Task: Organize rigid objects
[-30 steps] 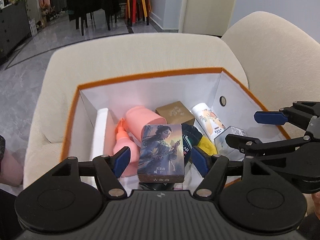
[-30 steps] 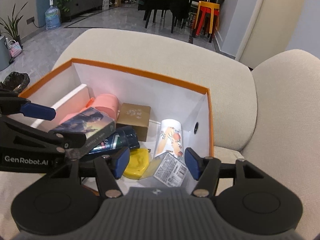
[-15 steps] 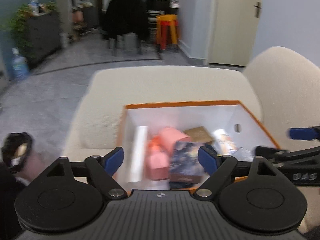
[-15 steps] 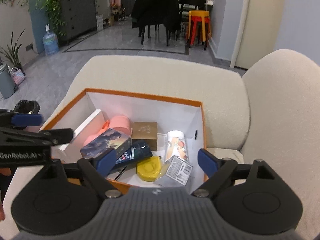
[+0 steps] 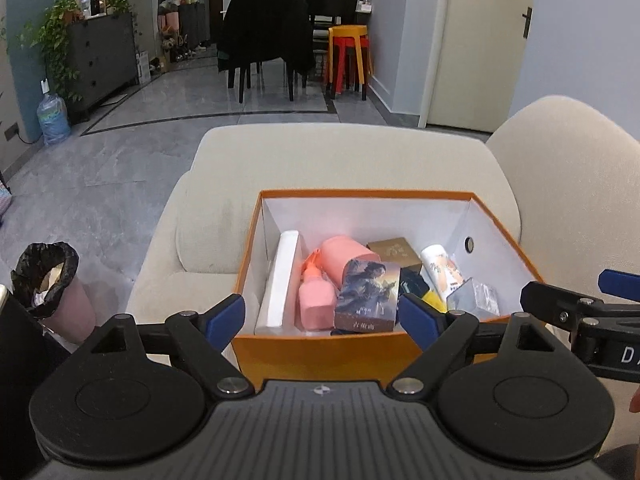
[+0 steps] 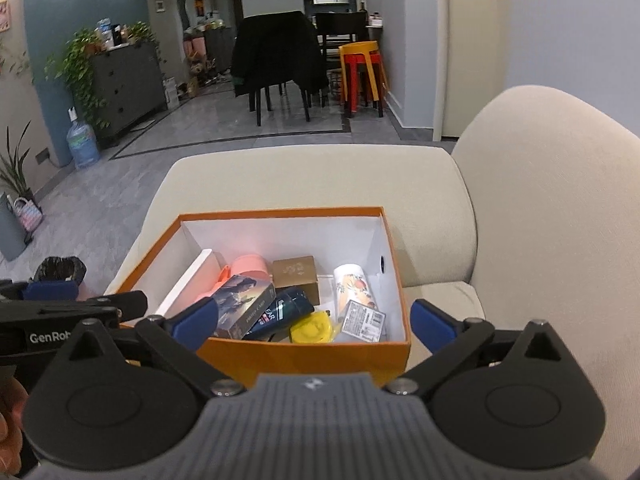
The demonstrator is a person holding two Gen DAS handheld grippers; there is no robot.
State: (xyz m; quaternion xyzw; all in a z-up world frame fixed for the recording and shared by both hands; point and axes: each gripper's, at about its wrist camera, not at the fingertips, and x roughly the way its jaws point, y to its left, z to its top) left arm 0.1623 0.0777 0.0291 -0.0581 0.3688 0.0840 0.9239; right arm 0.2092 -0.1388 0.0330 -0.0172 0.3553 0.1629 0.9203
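An orange box (image 5: 320, 350) with white inner walls (image 6: 280, 232) sits on a beige sofa seat. Inside lie a picture card box (image 5: 368, 296) (image 6: 244, 306), a pink spray bottle (image 5: 316, 298), a pink cup (image 5: 346, 256) (image 6: 250, 266), a gold box (image 5: 394, 249) (image 6: 296, 274), a white printed can (image 5: 440, 264) (image 6: 354, 288), a yellow item (image 6: 310, 328), a dark tube (image 6: 284, 312) and a white slab (image 5: 282, 276). My left gripper (image 5: 320, 316) is open and empty, held in front of the box. My right gripper (image 6: 314, 318) is open and empty, also in front of the box.
The beige sofa back (image 5: 340, 160) rises behind the box and a second cushion (image 6: 552, 184) stands to the right. A bin with a black liner (image 5: 52, 284) stands on the grey floor at left. Chairs and stools (image 5: 348, 56) are far back.
Both grippers have pulled back and up out of the box, so the whole box now shows. The picture card box stays lying in the box, and both grippers have opened wider.
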